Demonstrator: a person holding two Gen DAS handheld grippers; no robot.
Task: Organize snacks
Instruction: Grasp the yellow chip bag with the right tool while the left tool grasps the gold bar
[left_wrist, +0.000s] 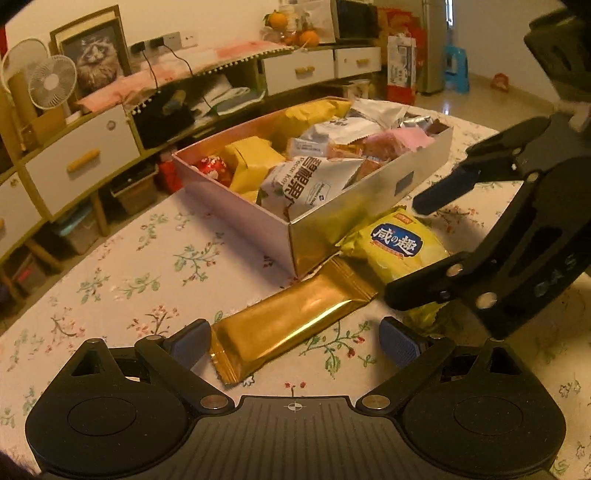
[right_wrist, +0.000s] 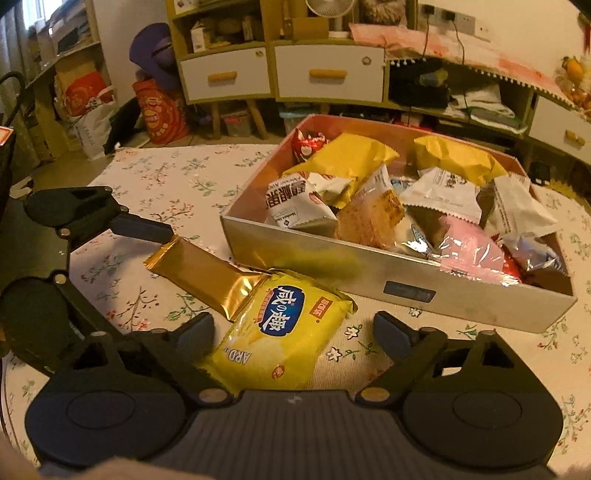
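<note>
A gold-wrapped bar (left_wrist: 291, 321) lies on the floral tablecloth, just in front of the snack box (left_wrist: 369, 192). My left gripper (left_wrist: 295, 343) is open around its near end; the left pad sits close beside the wrapper and the right pad stands clear. A yellow snack packet (right_wrist: 288, 332) with a blue label lies against the box (right_wrist: 369, 273), partly over the bar's far end (right_wrist: 207, 273). My right gripper (right_wrist: 293, 332) straddles the packet, open, with a gap at the right pad. Each gripper shows in the other's view: right gripper (left_wrist: 421, 243), left gripper (right_wrist: 147, 280).
The open silver box holds several wrapped snacks (right_wrist: 388, 206). Bare flowered tablecloth (left_wrist: 129, 266) spreads left of the box. Beyond the table edge stands a low cabinet with white drawers (right_wrist: 328, 74), a small fan (left_wrist: 51, 81) and bags on the floor (right_wrist: 159, 110).
</note>
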